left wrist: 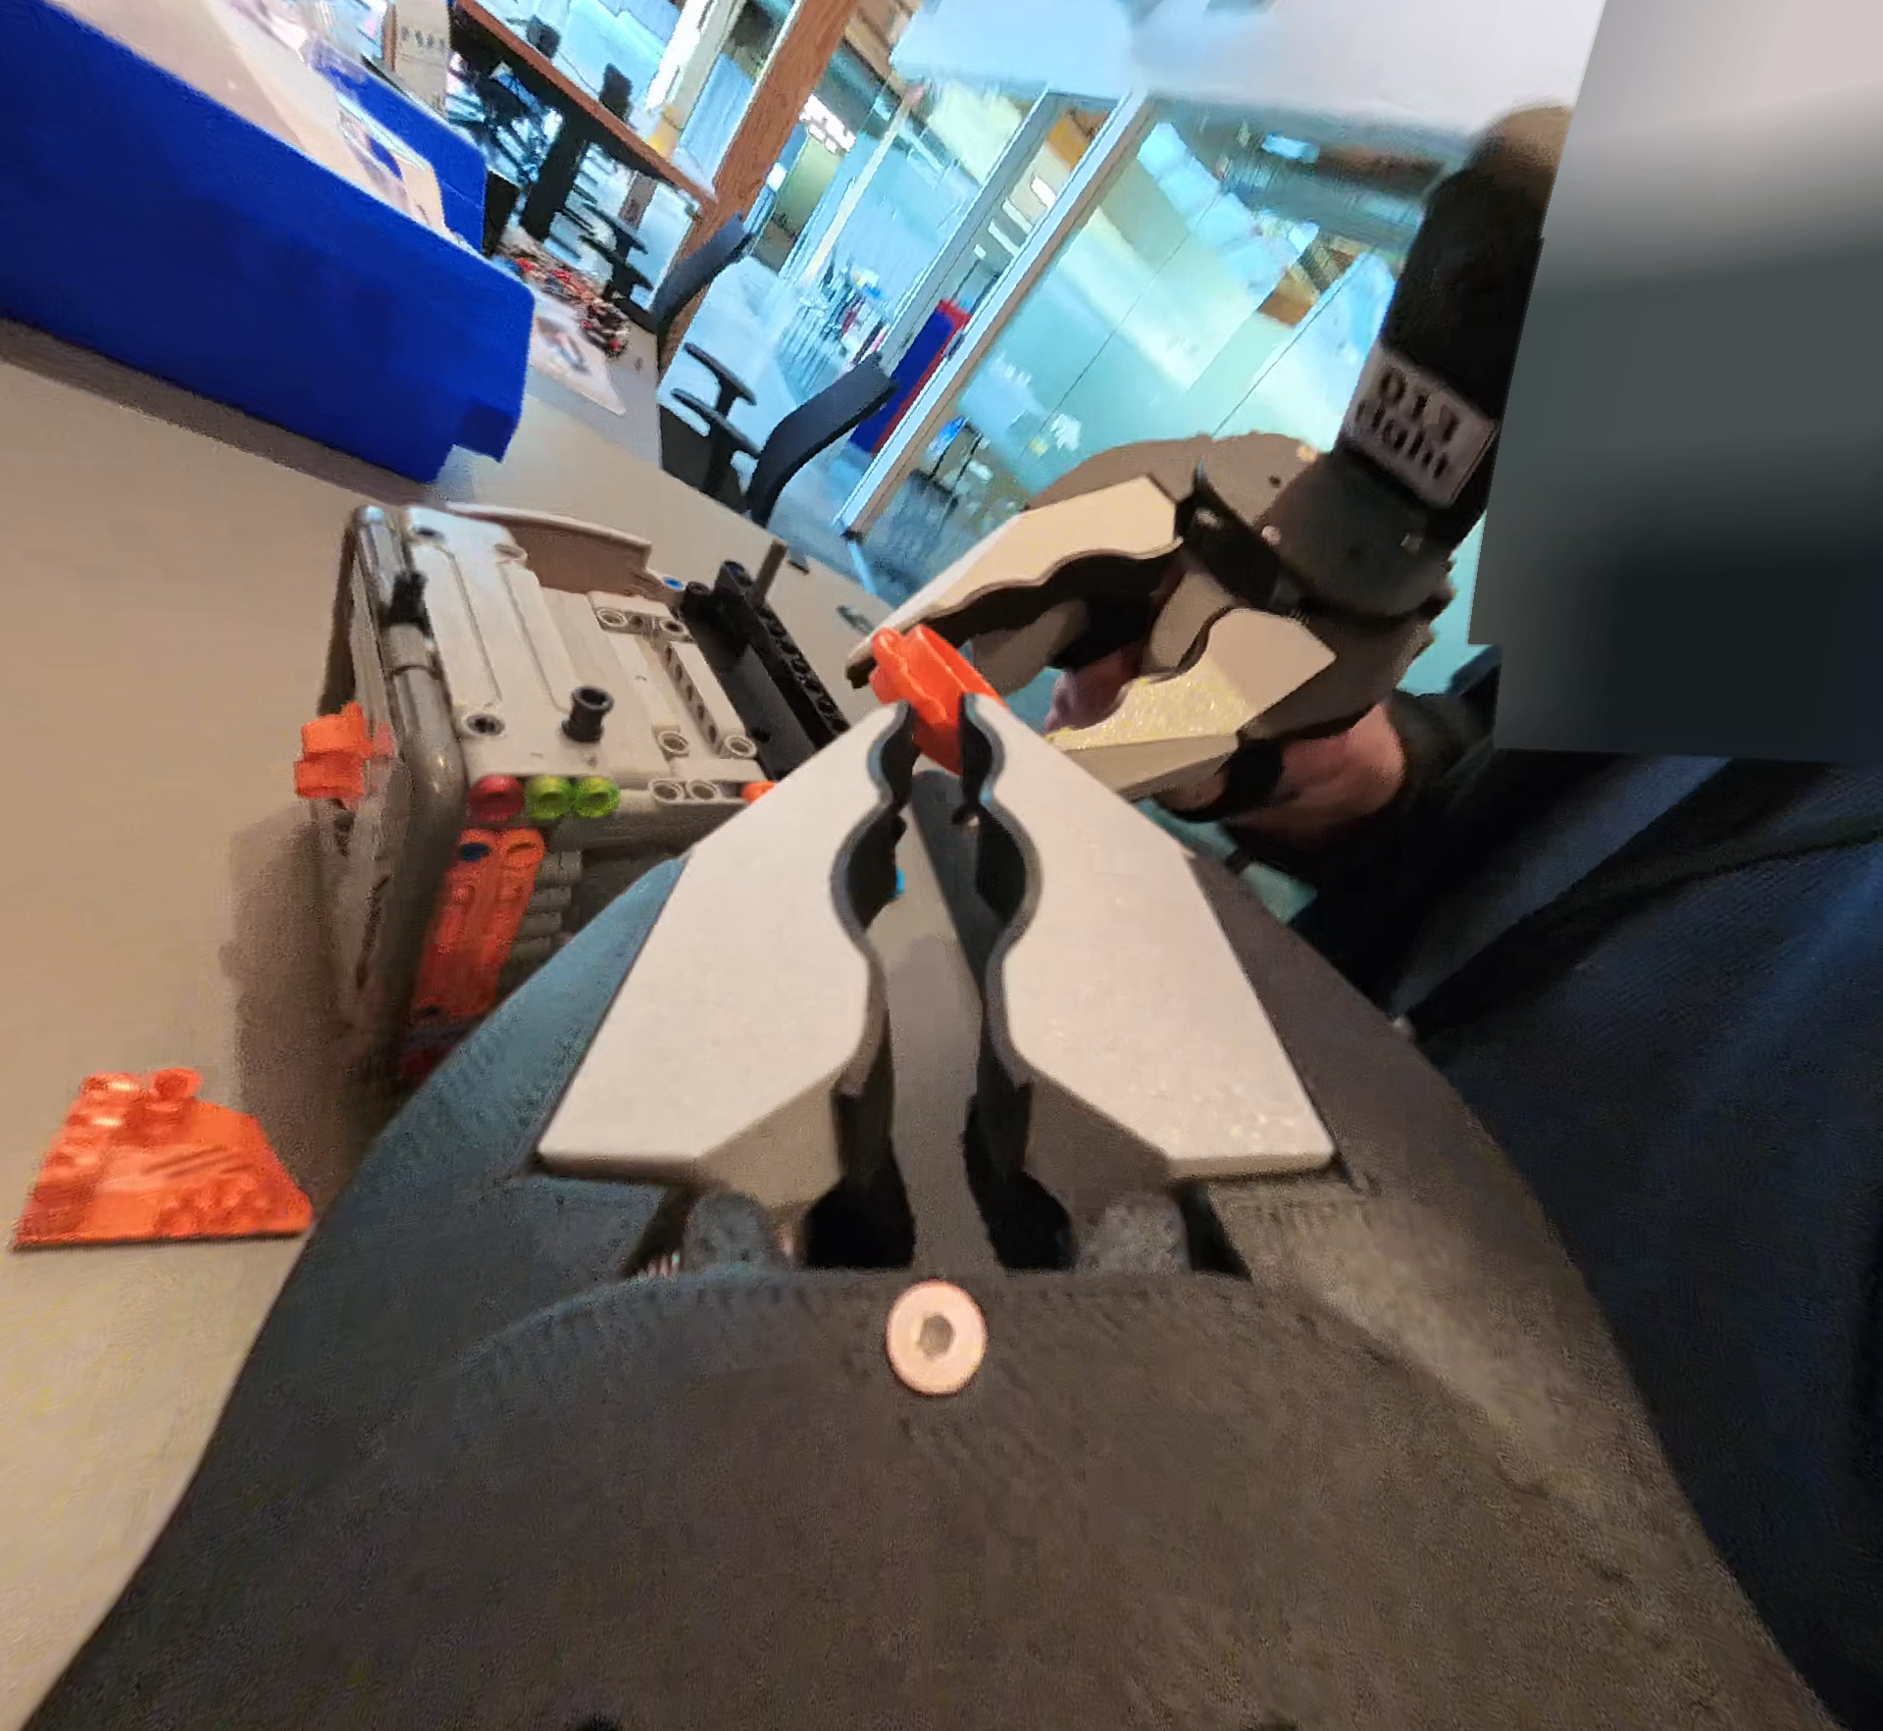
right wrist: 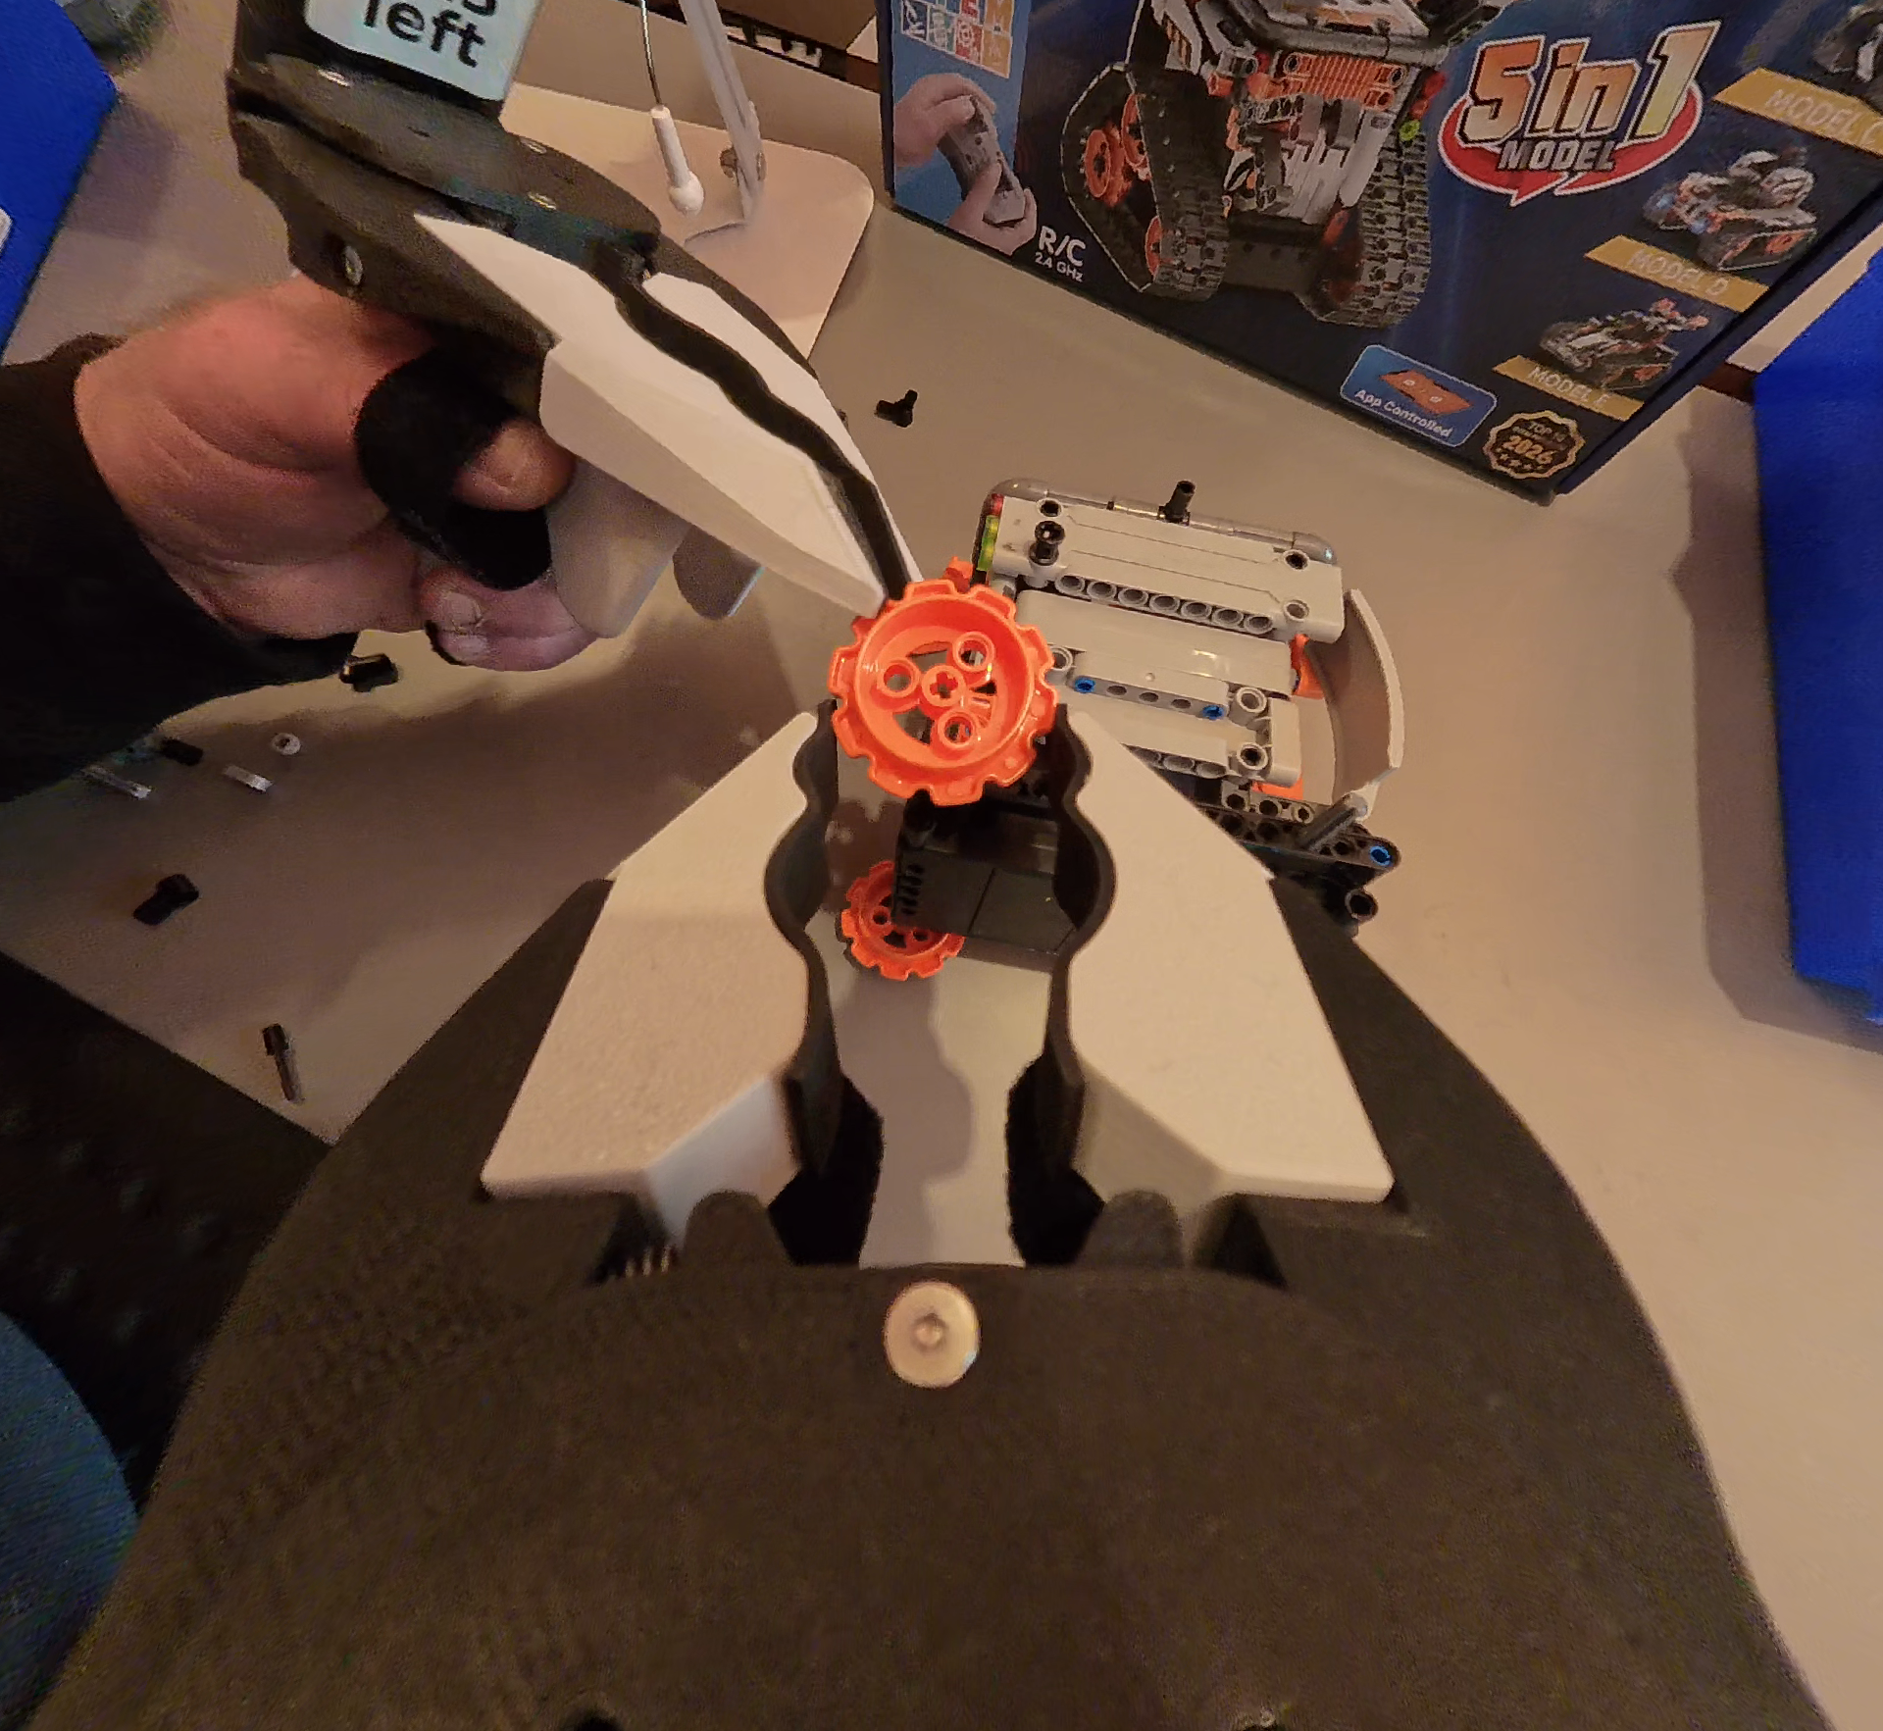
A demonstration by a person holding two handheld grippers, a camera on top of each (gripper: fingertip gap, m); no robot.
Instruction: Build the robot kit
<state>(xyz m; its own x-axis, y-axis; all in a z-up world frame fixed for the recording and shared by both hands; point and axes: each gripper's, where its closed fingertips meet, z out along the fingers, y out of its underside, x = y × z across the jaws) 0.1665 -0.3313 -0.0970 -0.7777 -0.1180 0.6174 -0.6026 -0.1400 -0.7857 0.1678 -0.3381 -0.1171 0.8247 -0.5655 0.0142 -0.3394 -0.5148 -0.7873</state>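
Note:
My left gripper (left wrist: 932, 729) is shut on the rim of an orange gear wheel (left wrist: 917, 678) and holds it above the table. In the right wrist view the left gripper (right wrist: 886, 577) comes in from the upper left, pinching the wheel (right wrist: 943, 689) at its top edge. My right gripper (right wrist: 943, 734) is open, with its fingertips either side of the wheel; it also shows in the left wrist view (left wrist: 963, 694). Just beyond lies a grey brick-built model body (right wrist: 1172, 622) (left wrist: 571, 663). A second orange gear wheel (right wrist: 892, 933) sits on a black block (right wrist: 978, 877) of the model.
Beige table (right wrist: 1477, 969). A blue kit box (right wrist: 1427, 103) stands at the back, blue bins at the right (right wrist: 1824, 663) and left (left wrist: 204, 256). Small black pins (right wrist: 163, 898) lie scattered at the left. An orange plate (left wrist: 153, 1162) lies near the model. A white stand base (right wrist: 795, 194) sits behind. Only a small space, under 4 cm, lies between the two pairs of fingers.

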